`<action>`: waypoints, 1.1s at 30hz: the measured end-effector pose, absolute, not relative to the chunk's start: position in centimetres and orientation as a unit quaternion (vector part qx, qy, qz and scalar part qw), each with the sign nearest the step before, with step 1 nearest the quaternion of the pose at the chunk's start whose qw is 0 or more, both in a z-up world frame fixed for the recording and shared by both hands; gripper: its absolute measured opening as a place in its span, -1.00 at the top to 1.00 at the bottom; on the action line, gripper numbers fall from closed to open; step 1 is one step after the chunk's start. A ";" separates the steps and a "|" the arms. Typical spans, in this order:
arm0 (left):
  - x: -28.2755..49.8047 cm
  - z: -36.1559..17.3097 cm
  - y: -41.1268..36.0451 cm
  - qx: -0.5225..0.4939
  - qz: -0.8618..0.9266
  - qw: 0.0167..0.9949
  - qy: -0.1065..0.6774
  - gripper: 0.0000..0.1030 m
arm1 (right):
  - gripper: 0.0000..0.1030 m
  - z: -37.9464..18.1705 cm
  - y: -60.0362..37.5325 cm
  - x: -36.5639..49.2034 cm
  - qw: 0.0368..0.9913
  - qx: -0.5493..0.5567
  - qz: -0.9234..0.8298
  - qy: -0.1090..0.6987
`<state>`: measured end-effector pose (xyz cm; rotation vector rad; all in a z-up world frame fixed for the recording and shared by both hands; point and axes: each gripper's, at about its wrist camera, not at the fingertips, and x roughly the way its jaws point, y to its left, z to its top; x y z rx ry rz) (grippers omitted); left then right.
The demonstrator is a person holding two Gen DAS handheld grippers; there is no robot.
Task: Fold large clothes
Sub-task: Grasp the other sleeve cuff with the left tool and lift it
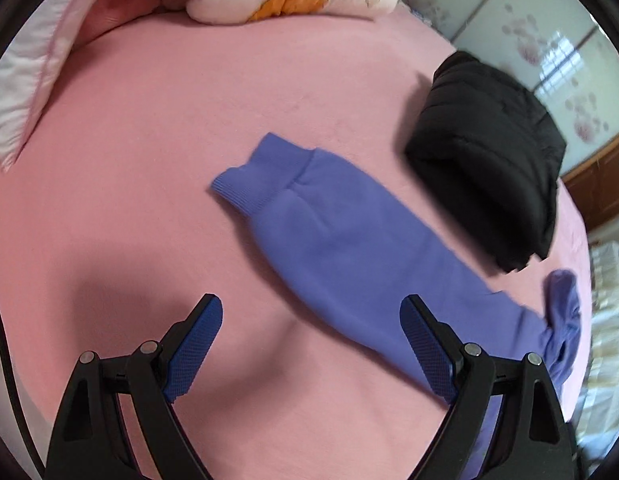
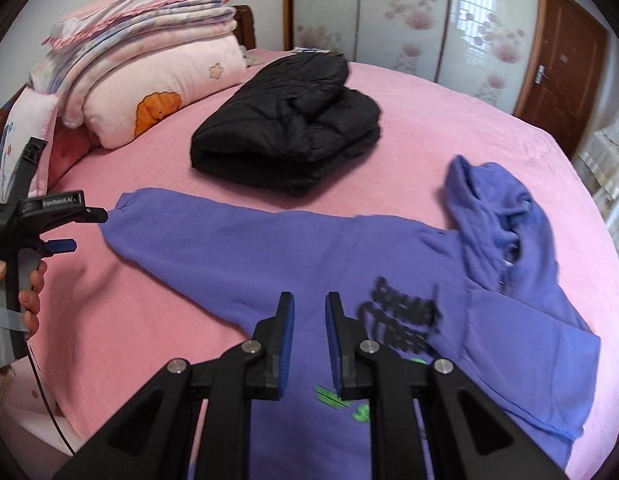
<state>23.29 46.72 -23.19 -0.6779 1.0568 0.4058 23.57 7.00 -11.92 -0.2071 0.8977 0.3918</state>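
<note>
A purple hoodie point(image 2: 309, 248) lies spread face-up on the pink bed point(image 2: 409, 92), one sleeve point(image 1: 309, 220) stretched out toward the pillows, the hood point(image 2: 493, 204) crumpled toward the far edge. Beyond the sleeve sits a folded black puffer jacket point(image 2: 289, 128), just apart from it. A stack of folded blankets point(image 2: 149, 32) rests at the headboard. The left gripper point(image 1: 311, 344), gripped by a hand point(image 2: 29, 288), hovers by the sleeve's cuff with its fingers point(image 1: 197, 344) spread wide and empty. The right gripper point(image 2: 309, 344) hangs over the printed chest, its fingers point(image 2: 285, 344) drawn nearly together, a narrow gap showing, pinching nothing.
</note>
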 end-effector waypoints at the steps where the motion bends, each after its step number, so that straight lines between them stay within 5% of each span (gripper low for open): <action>1: 23.4 -24.2 47.8 -0.321 0.183 0.783 0.501 -0.74 | 0.72 -12.2 7.5 23.8 0.876 -0.101 0.192 0.432; 8: 24.2 -27.5 50.6 -0.428 0.119 0.757 0.480 -0.72 | 0.72 -14.9 11.3 24.9 0.861 -0.122 0.212 0.446; 14: 27.6 -27.4 49.1 -0.378 0.101 0.779 0.490 -0.58 | 0.72 -16.6 12.5 25.3 0.854 -0.115 0.215 0.460; 18: 28.4 -28.8 48.9 -0.354 0.125 0.770 0.515 0.44 | 0.72 -17.4 12.0 25.4 0.850 -0.114 0.212 0.468; 21: 28.0 -28.4 49.1 -0.351 0.125 0.784 0.496 0.70 | 0.72 -17.5 10.5 25.4 0.852 -0.100 0.204 0.471; 33: 27.2 -14.0 34.0 -0.183 0.048 0.923 0.334 0.75 | 0.72 -15.8 -1.0 22.5 0.877 -0.048 0.139 0.458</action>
